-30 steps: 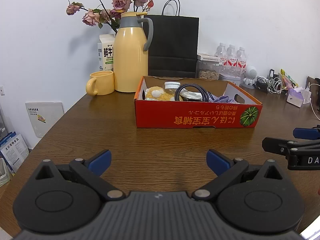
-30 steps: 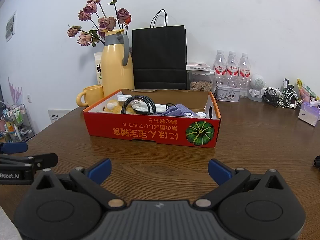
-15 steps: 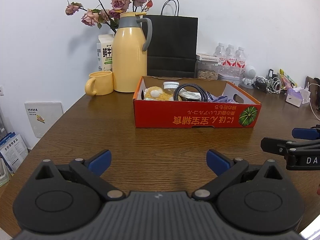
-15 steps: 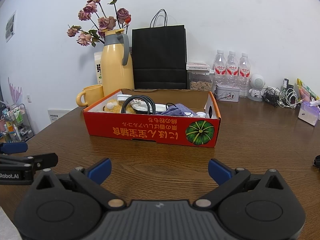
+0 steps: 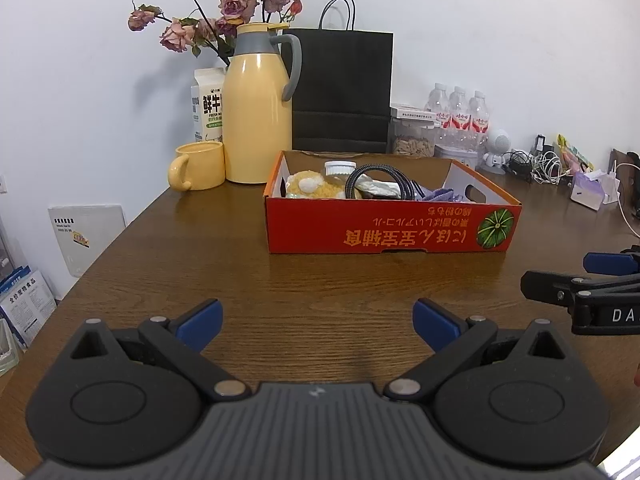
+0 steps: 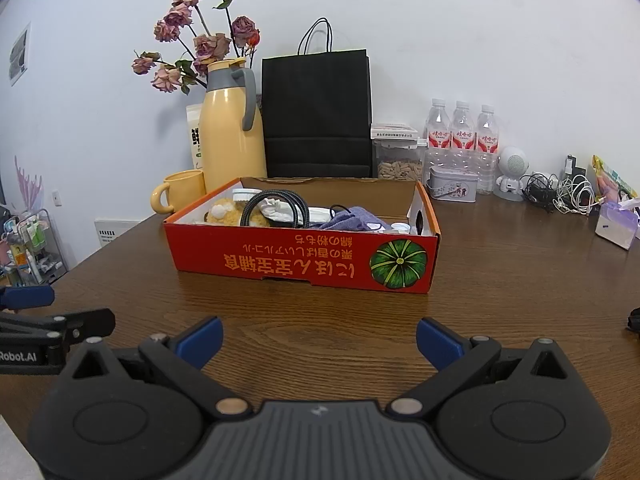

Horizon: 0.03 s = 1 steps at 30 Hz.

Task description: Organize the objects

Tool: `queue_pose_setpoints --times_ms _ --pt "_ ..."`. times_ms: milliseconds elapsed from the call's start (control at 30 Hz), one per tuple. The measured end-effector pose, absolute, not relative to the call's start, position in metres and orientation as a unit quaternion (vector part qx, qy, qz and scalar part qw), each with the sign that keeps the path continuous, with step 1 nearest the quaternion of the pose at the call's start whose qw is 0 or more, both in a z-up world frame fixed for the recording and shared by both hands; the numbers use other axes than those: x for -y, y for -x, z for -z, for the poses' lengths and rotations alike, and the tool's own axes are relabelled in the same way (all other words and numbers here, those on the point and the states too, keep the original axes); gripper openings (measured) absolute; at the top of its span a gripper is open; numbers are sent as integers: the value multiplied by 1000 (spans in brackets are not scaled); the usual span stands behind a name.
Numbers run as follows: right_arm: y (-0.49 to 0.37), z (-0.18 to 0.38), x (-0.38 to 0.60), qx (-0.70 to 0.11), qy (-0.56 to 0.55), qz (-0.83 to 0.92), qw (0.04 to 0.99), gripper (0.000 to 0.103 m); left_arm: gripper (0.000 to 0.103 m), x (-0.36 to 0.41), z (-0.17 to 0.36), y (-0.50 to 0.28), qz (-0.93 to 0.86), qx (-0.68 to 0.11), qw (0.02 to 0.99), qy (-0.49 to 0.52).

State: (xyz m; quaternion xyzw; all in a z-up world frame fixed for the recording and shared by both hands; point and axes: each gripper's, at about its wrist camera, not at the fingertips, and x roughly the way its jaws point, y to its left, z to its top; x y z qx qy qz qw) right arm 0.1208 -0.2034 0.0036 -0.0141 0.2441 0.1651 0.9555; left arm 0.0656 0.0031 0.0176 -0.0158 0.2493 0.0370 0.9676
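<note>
Bright, even indoor light, soft shadows on the wall (image 5: pixel 480 40), sharp focus, strong fisheye bending at edges.

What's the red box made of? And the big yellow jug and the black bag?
The red box looks like printed cardboard: brown raw inside walls and folded flaps. The yellow jug seems to be smooth, slightly glossy plastic or coated metal with a grey handle; hard to say which. The black bag looks like matte paper, creased, with thin cord handles.
</note>
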Motion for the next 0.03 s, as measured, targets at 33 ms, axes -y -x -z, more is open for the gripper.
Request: queue_pose_setpoints --times_ms 33 --pt "-121 -4 204 -244 14 -165 955 103 103 -3 -18 -66 -37 -251 967 15"
